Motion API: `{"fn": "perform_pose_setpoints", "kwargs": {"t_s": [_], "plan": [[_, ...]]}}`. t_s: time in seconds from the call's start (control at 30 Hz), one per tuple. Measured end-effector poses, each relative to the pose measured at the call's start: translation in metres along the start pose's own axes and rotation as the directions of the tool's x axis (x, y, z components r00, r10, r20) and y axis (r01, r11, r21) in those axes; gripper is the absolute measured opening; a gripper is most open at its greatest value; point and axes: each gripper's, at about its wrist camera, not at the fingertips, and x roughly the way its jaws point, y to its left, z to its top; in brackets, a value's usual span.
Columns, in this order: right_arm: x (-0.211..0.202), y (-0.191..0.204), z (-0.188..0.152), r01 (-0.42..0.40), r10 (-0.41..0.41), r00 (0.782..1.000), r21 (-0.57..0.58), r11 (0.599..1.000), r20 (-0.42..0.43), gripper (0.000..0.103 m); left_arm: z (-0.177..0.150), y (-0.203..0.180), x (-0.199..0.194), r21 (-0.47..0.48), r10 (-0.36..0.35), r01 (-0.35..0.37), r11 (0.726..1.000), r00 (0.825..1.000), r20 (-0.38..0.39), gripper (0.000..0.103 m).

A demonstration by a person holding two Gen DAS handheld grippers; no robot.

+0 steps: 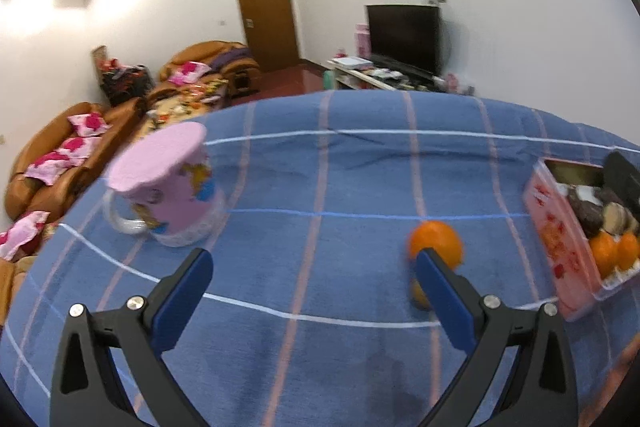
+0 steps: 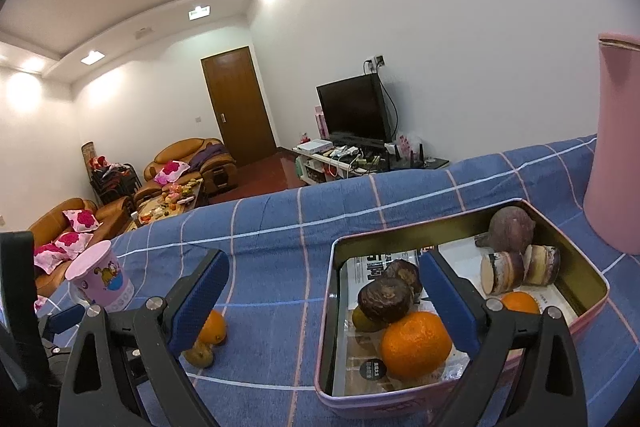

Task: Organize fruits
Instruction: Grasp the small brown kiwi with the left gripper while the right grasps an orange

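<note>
In the left wrist view my left gripper [image 1: 312, 263] is open and empty over the blue checked cloth [image 1: 320, 187]. An orange [image 1: 436, 241] lies just behind its right finger, which half hides a small brownish fruit [image 1: 418, 293]. The pink tin box [image 1: 560, 235] stands at the right. In the right wrist view my right gripper [image 2: 322, 267] is open and empty above the left rim of the tin [image 2: 400, 233]. The tin holds an orange [image 2: 416, 343], a second orange [image 2: 520, 303], dark round fruits [image 2: 386, 299] and cut pieces [image 2: 502, 271]. The loose orange [image 2: 212, 327] and brownish fruit [image 2: 199, 355] lie left of the tin.
A pink cartoon cup [image 1: 168, 187] stands on the cloth at the left, also visible as the cup [image 2: 102, 279] in the right wrist view. A tall pink container [image 2: 616, 155] stands right of the tin. Beyond the cloth's far edge are sofas, a TV stand and a door.
</note>
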Motion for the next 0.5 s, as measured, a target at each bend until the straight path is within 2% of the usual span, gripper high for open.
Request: {"fn": "perform_pose_setpoints", "kwargs": {"t_s": [0.17, 0.2, 0.27, 0.4, 0.47, 0.5], "plan": [[-0.002, 0.003, -0.002, -0.001, 0.001, 1.0, -0.012, 1.0, 0.001, 0.097, -0.003, -0.031, 0.0, 0.097, -0.095, 0.096, 0.991, 0.995, -0.023, 0.101], [-0.002, 0.004, -0.002, -0.002, 0.002, 1.0, -0.017, 1.0, 0.0, 0.097, -0.003, -0.036, 0.002, 0.106, -0.094, 0.097, 0.99, 0.995, -0.03, 0.099], [-0.002, 0.007, -0.002, 0.0, 0.0, 1.0, -0.026, 1.0, 0.004, 0.097, -0.004, -0.044, 0.01, 0.132, -0.079, 0.088, 0.987, 0.994, -0.07, 0.087], [-0.003, 0.009, -0.003, -0.008, 0.008, 1.0, -0.042, 0.999, 0.006, 0.097, -0.005, -0.038, 0.026, 0.078, -0.099, 0.112, 0.991, 0.982, -0.162, 0.081], [-0.003, 0.012, -0.003, -0.011, 0.011, 1.0, -0.054, 0.998, 0.001, 0.097, -0.006, -0.033, 0.034, 0.036, -0.126, 0.136, 0.99, 0.972, -0.199, 0.065], [-0.003, 0.014, -0.003, -0.011, 0.011, 1.0, -0.06, 0.998, 0.002, 0.097, -0.005, -0.03, 0.035, 0.015, -0.139, 0.145, 0.989, 0.969, -0.203, 0.064]]}}
